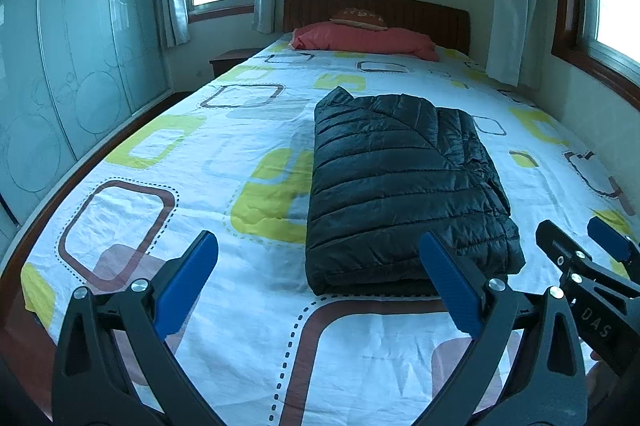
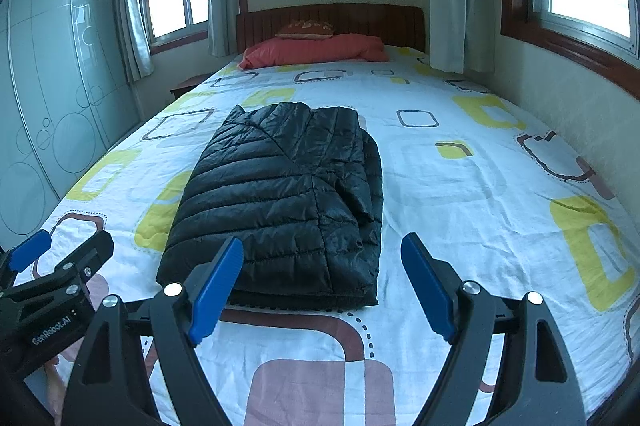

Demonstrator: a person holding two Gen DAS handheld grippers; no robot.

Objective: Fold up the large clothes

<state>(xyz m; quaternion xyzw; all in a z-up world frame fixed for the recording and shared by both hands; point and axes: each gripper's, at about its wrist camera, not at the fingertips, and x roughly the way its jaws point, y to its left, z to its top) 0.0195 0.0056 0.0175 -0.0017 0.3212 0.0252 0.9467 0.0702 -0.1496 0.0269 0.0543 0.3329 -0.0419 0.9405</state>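
1. Nearest, the left gripper [image 1: 318, 278] and the right gripper [image 2: 322, 280] hover side by side over the foot of the bed [image 1: 360, 366], each with its blue fingers spread wide and nothing between them.
2. Just beyond their tips lies the black puffer jacket [image 2: 280, 202], already folded into a thick rectangle flat on the patterned sheet [image 2: 460, 186], slightly left of the bed's middle.
3. Risk, as I judge it: the slick quilted shell is springy, so a grab at only the top layer could let the lower layers slide out and undo the fold. Its right edge [image 2: 372, 186] looks bunched and uneven, and may splay if nudged.
4. A finger dragged low could catch the loose sheet and pull it along with the bundle.
5. Hard to tell: how many layers the stack has, and where sleeves or hood are tucked.
6. Far off, the red pillow [image 2: 316, 52] sits by the headboard; both wrist views cut off the bed's near corners.
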